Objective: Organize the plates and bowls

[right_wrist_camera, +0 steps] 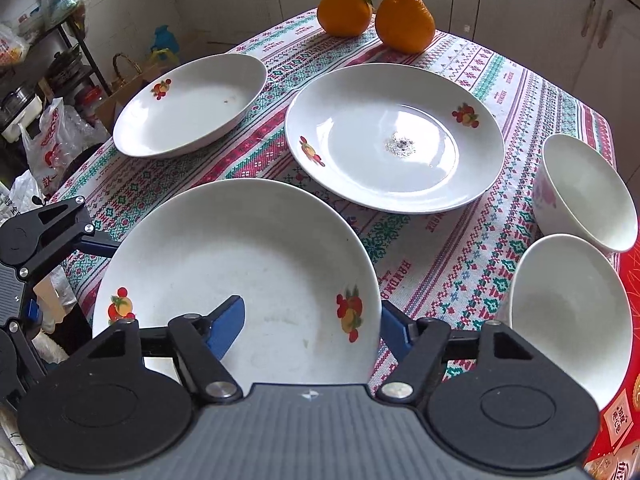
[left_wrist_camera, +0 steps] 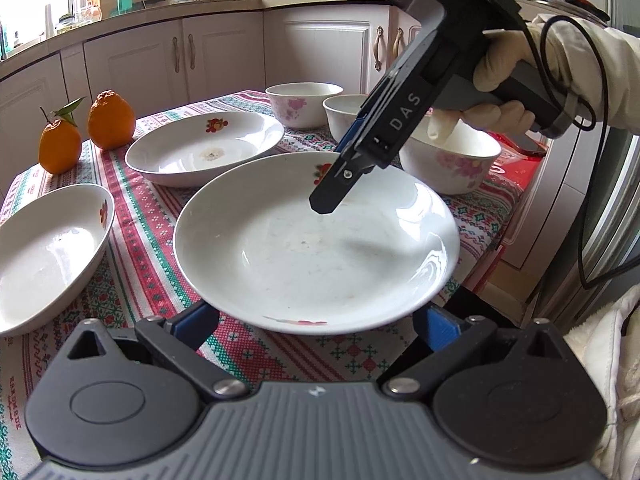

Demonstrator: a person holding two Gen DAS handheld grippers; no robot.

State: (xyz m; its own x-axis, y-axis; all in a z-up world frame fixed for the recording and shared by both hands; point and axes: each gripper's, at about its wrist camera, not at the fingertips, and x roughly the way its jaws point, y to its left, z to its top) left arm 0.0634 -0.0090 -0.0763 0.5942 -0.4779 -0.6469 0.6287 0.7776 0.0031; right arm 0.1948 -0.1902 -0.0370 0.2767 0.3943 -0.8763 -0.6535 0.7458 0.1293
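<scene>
A white deep plate with fruit prints (left_wrist_camera: 316, 240) (right_wrist_camera: 240, 264) sits at the table's near edge. My right gripper (right_wrist_camera: 312, 324) is open astride its rim, one blue finger (right_wrist_camera: 226, 330) inside the plate and one outside. It also shows in the left wrist view (left_wrist_camera: 332, 184), reaching down over the far rim. My left gripper (left_wrist_camera: 316, 330) is open, its fingers (left_wrist_camera: 192, 322) below the plate's near rim. Two more fruit-print plates (right_wrist_camera: 394, 138) (right_wrist_camera: 190, 104) lie further out. Three white bowls with pink flowers (left_wrist_camera: 304, 104) (left_wrist_camera: 450, 160) (right_wrist_camera: 570, 312) stand on the right.
Two oranges (right_wrist_camera: 404, 20) sit at the far edge of the patterned tablecloth (right_wrist_camera: 424, 248). White kitchen cabinets (left_wrist_camera: 224, 56) stand beyond the table. Bags and a shelf (right_wrist_camera: 44, 92) stand on the floor beside it. A red box (right_wrist_camera: 624, 420) lies by the bowls.
</scene>
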